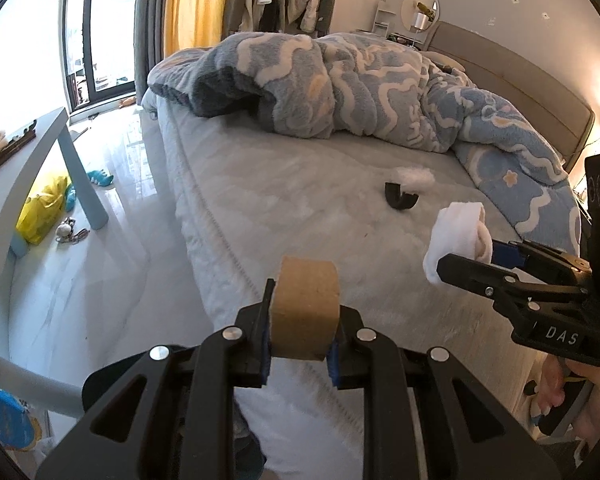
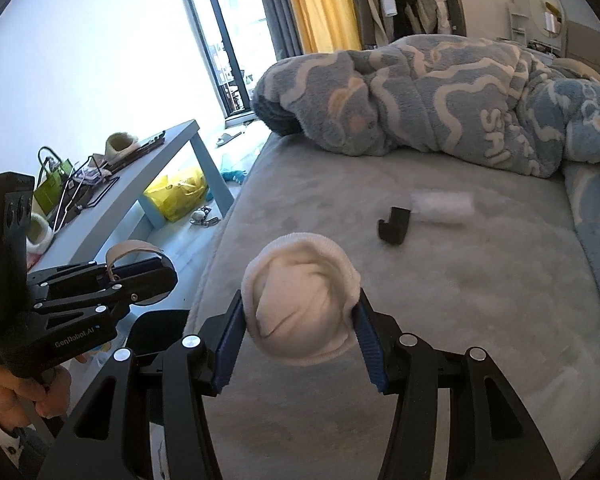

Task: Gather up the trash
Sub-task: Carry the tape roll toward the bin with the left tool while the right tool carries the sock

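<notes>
Above the near edge of the bed [image 1: 284, 184] you hold both claws, each loaded. Your left claw [image 1: 302, 330] pinches a squashed cardboard tube [image 1: 305, 304] across its width, and your right claw [image 2: 300, 312] clamps a balled white sock [image 2: 300, 300] between its blue pads [image 2: 230, 340]. The step in hand appears to be carrying two gathered pieces toward a bin; neither view shows one, so the next move calls for finding a drop-off point without loosening either grip.

Still on the mattress, toward one o'clock of the left claw, lie a black clip [image 1: 400, 198] and just beyond it, seemingly touching, a white fluffy scrap [image 1: 416, 176]; these look like the remaining pickups.

Left wrist view: shows the right claw from the side at three o'clock, with the sock bulging past its tips, and your hand [image 1: 572, 396] beneath it. It also shows the floor with small toys and a yellow bag [image 1: 42, 210] at nine o'clock.

Right wrist view: shows the left claw at nine o'clock, with the tube seen end-on as a flattened loop, and the cluttered top of the grey surface [image 2: 152, 160], which the other view barely catches.
</notes>
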Demonstrator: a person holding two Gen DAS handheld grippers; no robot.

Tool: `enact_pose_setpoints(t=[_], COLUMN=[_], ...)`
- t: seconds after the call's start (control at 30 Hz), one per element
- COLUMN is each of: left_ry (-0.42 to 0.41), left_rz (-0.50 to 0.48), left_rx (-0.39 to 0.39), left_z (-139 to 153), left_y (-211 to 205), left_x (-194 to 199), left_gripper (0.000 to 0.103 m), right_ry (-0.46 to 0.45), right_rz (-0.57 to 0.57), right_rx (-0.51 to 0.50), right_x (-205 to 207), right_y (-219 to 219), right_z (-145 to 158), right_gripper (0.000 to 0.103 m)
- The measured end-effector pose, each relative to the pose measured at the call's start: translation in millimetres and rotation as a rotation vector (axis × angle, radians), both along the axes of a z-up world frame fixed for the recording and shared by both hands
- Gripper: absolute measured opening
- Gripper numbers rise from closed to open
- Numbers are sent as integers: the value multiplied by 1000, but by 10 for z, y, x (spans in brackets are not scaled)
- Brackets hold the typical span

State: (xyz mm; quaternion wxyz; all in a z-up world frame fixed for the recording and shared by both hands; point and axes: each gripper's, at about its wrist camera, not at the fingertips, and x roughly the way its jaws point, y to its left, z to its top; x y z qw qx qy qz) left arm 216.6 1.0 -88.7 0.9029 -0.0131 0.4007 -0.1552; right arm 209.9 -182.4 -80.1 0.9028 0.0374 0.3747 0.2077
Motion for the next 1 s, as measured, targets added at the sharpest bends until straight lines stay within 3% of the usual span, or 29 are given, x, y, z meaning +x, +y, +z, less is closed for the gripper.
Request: enact_pose_setpoints(t=[0.57, 1.0], left_ry=[49, 177], left_rz=[71, 160], left_rx=[53, 63], left_z=[-220, -658], left_y=[655, 1299], left_x=[-194, -244], left_gripper=[23, 23], right_ry=[-16, -26], right_rz=[91, 185], right_rx=[-11, 1], right_x=[-107, -143], right_y=[728, 1404], right_z=[26, 76], right_gripper=[53, 53])
